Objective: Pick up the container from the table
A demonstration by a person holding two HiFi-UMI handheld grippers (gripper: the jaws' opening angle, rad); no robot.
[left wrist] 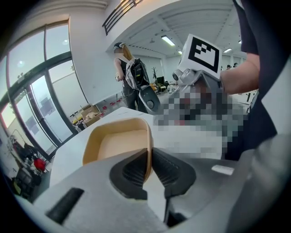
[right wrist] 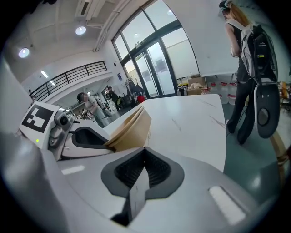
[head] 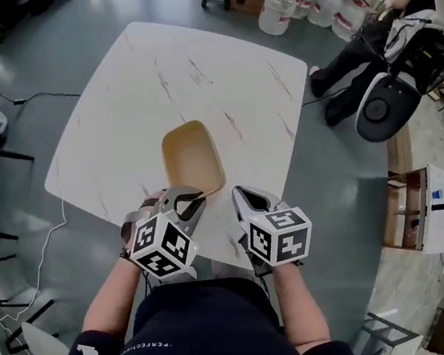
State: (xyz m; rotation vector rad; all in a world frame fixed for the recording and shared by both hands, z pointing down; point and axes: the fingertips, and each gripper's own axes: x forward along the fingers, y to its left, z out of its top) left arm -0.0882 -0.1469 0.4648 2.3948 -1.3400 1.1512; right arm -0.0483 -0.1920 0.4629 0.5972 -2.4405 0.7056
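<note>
A tan paper container hangs tilted over the white table's near edge. My left gripper is shut on its near rim. In the left gripper view the black pads pinch the thin wall of the container, one inside and one outside. My right gripper sits just to the right of the container, shut with nothing between its pads. The right gripper view shows its closed jaws, with the container and the left gripper close on the left. Whether the container's far end touches the table I cannot tell.
Grey floor surrounds the table. Large water bottles stand beyond its far edge. A person with a backpack stands at the far right near wooden shelving. A cable runs along the floor on the left.
</note>
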